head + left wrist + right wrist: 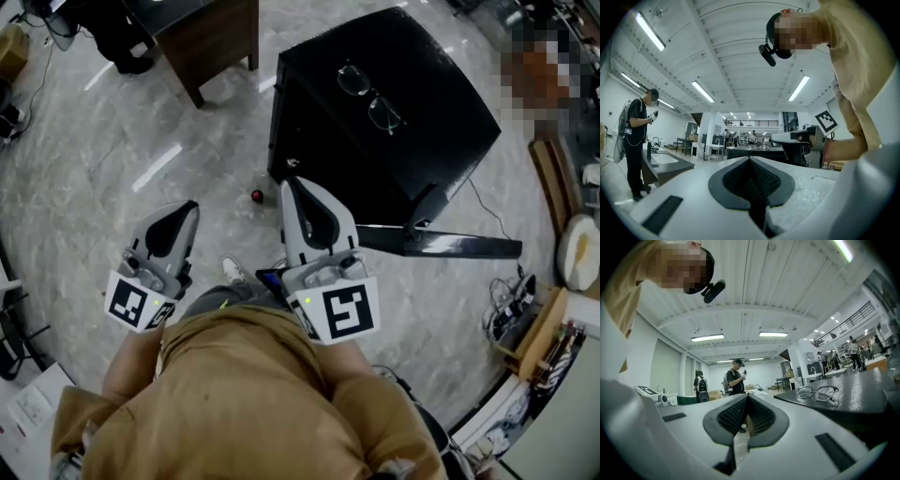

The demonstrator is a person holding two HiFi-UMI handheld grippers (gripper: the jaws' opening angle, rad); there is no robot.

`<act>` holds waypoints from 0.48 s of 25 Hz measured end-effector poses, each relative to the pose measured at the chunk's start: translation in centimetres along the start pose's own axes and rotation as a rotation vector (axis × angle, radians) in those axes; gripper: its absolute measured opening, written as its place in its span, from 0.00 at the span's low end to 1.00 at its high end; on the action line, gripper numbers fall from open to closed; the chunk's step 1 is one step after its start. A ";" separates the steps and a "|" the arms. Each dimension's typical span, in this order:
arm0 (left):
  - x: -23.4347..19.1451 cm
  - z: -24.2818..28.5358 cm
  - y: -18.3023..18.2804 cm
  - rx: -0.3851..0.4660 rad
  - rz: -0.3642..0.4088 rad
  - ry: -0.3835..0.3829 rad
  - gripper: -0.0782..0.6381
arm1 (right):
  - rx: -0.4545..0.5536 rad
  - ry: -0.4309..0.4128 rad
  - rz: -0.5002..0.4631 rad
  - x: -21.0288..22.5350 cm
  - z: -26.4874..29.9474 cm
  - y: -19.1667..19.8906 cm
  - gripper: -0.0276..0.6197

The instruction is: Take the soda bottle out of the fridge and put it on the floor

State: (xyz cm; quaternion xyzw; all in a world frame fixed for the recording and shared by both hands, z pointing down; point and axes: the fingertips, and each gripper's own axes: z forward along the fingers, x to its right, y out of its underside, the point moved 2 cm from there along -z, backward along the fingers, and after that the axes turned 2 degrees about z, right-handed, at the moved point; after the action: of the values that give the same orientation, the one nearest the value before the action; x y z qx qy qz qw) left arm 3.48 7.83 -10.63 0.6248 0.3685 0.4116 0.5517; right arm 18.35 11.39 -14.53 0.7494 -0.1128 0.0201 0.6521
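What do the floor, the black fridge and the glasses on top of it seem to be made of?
The floor looks like polished stone or stone-look tile: grey veins, lamp reflections. The black fridge seems to be glossy painted metal or plastic, judging by its sheen; which, I cannot tell. The glasses have a thin dark frame, probably metal, with clear lenses.

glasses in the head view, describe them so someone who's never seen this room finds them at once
Find the black box-shaped fridge standing on the pale marble floor. On its flat top lies a pair of thin dark-rimmed eyeglasses. They are the only thing on that top; the small red round object lies down on the floor instead.
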 end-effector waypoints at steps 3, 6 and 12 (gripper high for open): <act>0.4 0.1 -1.5 0.033 0.021 0.007 0.11 | 0.014 0.011 -0.012 0.4 -0.6 -1.3 0.04; 0.1 -0.3 -2.6 0.058 0.041 -0.007 0.11 | 0.007 0.003 -0.049 0.7 -1.6 -1.9 0.04; -1.2 -2.0 -3.3 0.060 0.057 -0.059 0.11 | 0.018 0.018 -0.087 0.4 -2.4 -3.0 0.05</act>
State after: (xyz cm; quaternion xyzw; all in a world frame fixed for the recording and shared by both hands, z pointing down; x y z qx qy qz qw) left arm 1.10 7.90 -13.92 0.6632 0.3462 0.3972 0.5314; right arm 19.59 14.04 -17.05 0.7593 -0.0742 -0.0006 0.6464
